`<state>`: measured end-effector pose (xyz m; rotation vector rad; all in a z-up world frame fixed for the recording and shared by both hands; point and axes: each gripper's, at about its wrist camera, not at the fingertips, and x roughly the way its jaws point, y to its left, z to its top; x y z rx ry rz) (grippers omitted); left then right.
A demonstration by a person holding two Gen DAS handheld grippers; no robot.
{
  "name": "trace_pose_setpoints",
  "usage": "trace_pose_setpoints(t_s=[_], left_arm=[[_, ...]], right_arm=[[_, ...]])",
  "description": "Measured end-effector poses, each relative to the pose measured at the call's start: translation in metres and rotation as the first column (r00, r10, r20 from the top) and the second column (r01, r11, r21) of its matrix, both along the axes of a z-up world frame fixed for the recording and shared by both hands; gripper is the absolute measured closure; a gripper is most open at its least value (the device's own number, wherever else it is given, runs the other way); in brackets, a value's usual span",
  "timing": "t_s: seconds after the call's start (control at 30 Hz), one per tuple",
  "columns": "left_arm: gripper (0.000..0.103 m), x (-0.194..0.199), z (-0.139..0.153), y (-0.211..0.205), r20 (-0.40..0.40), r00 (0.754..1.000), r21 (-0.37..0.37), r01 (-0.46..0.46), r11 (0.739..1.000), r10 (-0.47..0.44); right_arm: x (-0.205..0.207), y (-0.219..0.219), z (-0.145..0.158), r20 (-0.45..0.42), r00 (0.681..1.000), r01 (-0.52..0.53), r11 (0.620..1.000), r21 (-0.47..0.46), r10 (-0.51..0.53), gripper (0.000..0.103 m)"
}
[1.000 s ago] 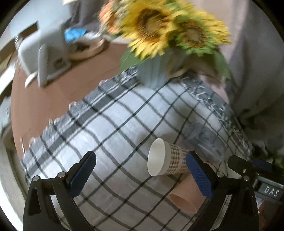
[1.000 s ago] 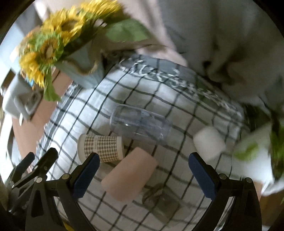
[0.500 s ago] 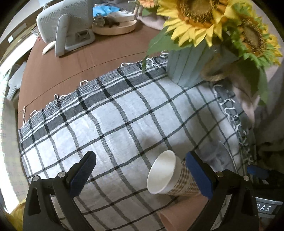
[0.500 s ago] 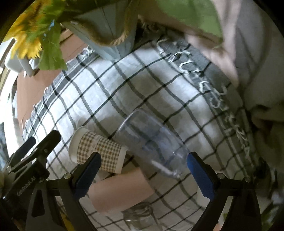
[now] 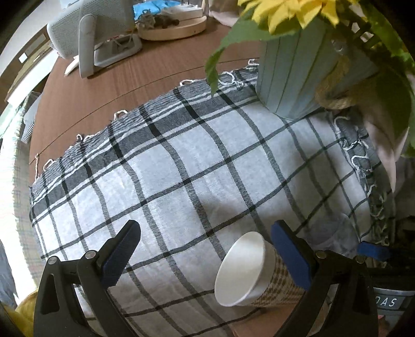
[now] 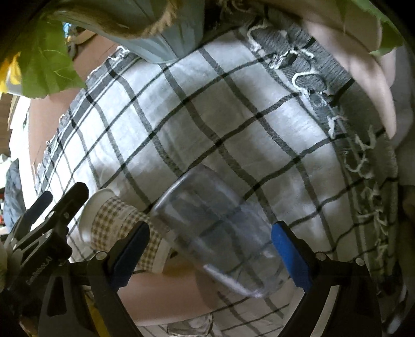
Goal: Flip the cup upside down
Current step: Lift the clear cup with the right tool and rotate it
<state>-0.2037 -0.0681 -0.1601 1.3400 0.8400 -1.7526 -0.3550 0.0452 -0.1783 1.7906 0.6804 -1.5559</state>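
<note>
Right gripper (image 6: 208, 247): jaws spread wide, holding nothing. A clear plastic cup (image 6: 215, 230) lies on its side between the two blue pads, its open rim pointing far-left; contact with either pad cannot be confirmed.

Left gripper (image 5: 207, 255): jaws likewise wide apart and empty. A checked paper cup (image 5: 246, 277) lies on its side just inside the right-hand pad, white mouth facing left and toward the camera. Whether the pad touches it cannot be told.

In the right wrist view the paper cup sits just left of the clear cup, their walls close or touching. A pink cup (image 6: 166, 298) lies on its side nearer than both, partly hidden behind the left finger.

All cups rest on a black-and-white plaid cloth (image 5: 181, 168) spread over a brown wooden worktop (image 5: 103, 85). At the far right of the cloth stands a pale blue ribbed vase (image 5: 293, 75) holding sunflowers (image 5: 288, 13). At the far left of the worktop are a grey device (image 5: 93, 36) and a round wooden tray (image 5: 173, 28).
</note>
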Motion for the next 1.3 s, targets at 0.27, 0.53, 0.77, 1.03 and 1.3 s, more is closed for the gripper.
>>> trace_pose_setpoints(t_s=[0.27,0.53,0.77,1.03,1.3], left_arm=[[0.001,-0.019,-0.010,0.000,0.039,0.999,-0.011,0.014,1.000,-0.013],[0.001,-0.031,-0.017,0.005,0.044,0.998,-0.003,0.047,0.999,-0.047],[0.001,-0.046,-0.013,0.019,0.038,0.986,-0.015,0.164,0.986,-0.163],[0.001,-0.046,0.001,0.020,0.033,0.978,-0.040,0.207,0.977,-0.206],[0.001,-0.026,0.028,0.020,-0.041,0.962,-0.059,0.269,0.961,-0.271]], right_arm=[[-0.015,0.006,-0.014,0.068,0.997,0.026,0.998,-0.061,-0.022,0.008],[-0.026,0.017,-0.034,0.118,0.990,0.084,0.995,-0.060,-0.076,0.008],[-0.019,0.013,-0.038,0.070,0.997,0.047,0.998,-0.031,-0.045,0.024],[-0.024,0.019,-0.018,-0.052,0.991,0.121,0.993,-0.017,-0.122,0.025],[-0.018,0.024,0.032,-0.191,0.965,0.177,0.984,-0.028,-0.179,0.028]])
